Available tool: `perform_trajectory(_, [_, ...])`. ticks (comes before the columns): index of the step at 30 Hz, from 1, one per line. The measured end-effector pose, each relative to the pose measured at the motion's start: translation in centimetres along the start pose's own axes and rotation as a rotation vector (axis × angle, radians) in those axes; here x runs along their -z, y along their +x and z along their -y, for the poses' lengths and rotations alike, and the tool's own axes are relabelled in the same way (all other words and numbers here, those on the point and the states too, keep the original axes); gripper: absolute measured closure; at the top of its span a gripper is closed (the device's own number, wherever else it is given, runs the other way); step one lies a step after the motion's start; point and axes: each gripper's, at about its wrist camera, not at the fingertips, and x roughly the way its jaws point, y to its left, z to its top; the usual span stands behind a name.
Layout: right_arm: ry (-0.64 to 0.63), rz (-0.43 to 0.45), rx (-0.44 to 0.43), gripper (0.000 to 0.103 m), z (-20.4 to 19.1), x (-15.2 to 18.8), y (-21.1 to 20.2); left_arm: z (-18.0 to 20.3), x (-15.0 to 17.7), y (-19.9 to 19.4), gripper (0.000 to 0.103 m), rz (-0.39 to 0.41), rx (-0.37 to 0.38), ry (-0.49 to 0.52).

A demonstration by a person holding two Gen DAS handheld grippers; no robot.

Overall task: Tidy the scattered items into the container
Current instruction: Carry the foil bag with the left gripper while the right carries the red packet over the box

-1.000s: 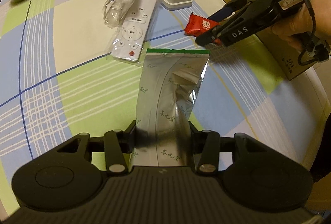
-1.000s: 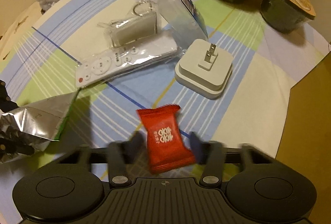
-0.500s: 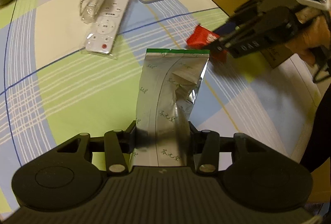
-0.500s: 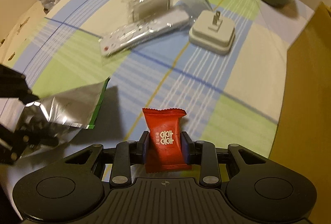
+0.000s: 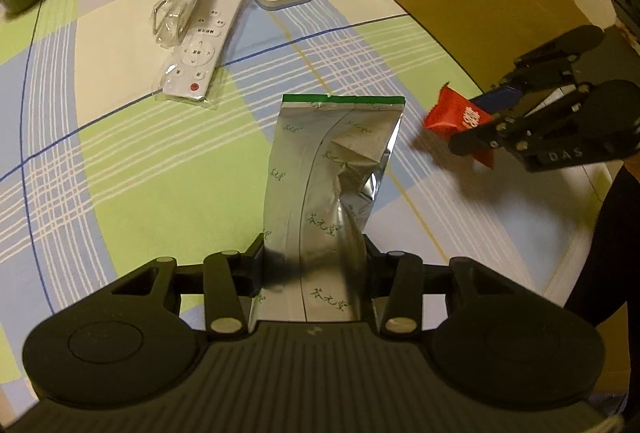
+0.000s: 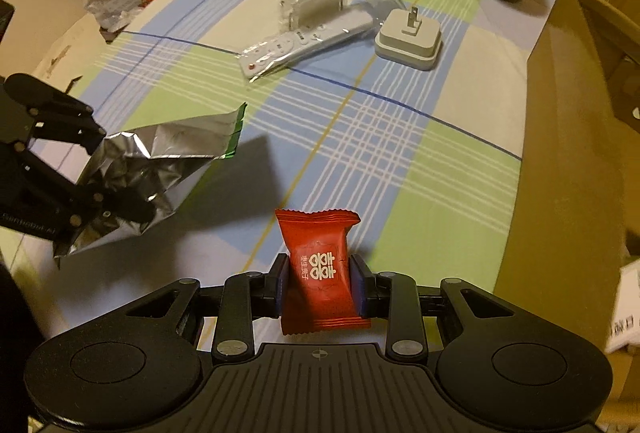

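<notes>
Checked cloth in green, blue and cream covers the counter (image 6: 400,137), with a cardboard box (image 6: 568,153) at its right edge. Left tool (image 5: 314,265) is clamped on a silver foil pouch (image 5: 332,169) held above the cloth; right tool (image 6: 320,281) is clamped on a red candy packet (image 6: 320,265) near the box. Farther off lie a wrapped white remote (image 6: 304,41) and a white plug adapter (image 6: 408,41)

Both matte black plastic grippers, left (image 5: 314,269) and right (image 6: 320,283), are showing silver screws. The right one's blue-padded fingers (image 6: 280,283) are sitting beneath white "DAS" lettering.
</notes>
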Motion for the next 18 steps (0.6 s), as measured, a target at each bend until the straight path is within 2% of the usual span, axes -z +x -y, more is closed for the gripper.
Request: perform_trajectory(18, [0.034, 0.108, 0.003, 0.069, 0.1, 3.3, -8.2, 4.6, -0.8, -5.4, 0.064, 0.04, -0.011, 0.019])
